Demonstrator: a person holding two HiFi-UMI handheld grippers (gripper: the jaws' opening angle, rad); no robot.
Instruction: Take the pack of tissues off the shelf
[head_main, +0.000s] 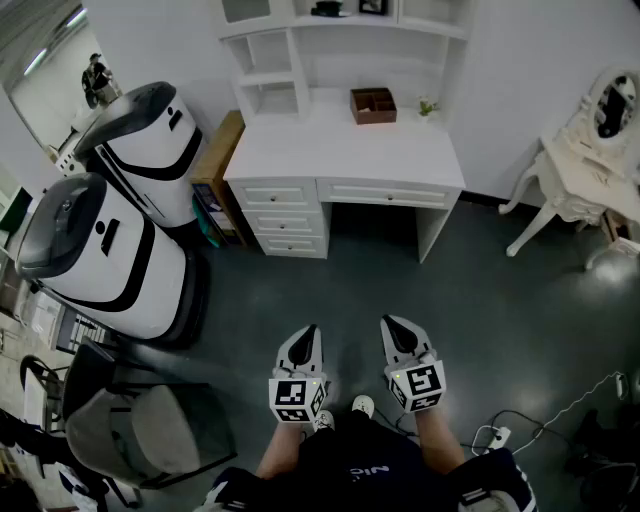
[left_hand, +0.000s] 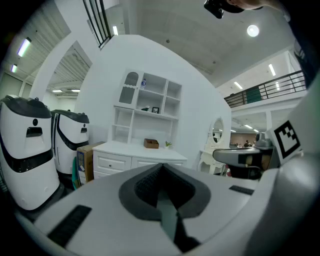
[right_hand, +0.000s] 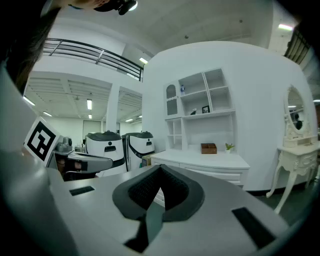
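A white desk with a shelf unit (head_main: 345, 150) stands ahead across the dark floor. High in its upper cubby sits a small blue-and-white item (left_hand: 144, 82), possibly the pack of tissues; it also shows in the right gripper view (right_hand: 183, 89). It is too small to identify for sure. Both grippers hang low in front of the person's body, far from the shelves. My left gripper (head_main: 309, 331) is shut and holds nothing, its jaws meeting at the tip (left_hand: 162, 167). My right gripper (head_main: 389, 323) is likewise shut and empty (right_hand: 161, 169).
A brown open box (head_main: 373, 104) and a small plant (head_main: 427, 106) sit on the desk top. Two large white-and-black machines (head_main: 110, 240) and a cardboard box (head_main: 217, 165) stand left. A chair (head_main: 140, 425) is near left, a white vanity table (head_main: 585, 165) right, cables (head_main: 520, 420) on the floor.
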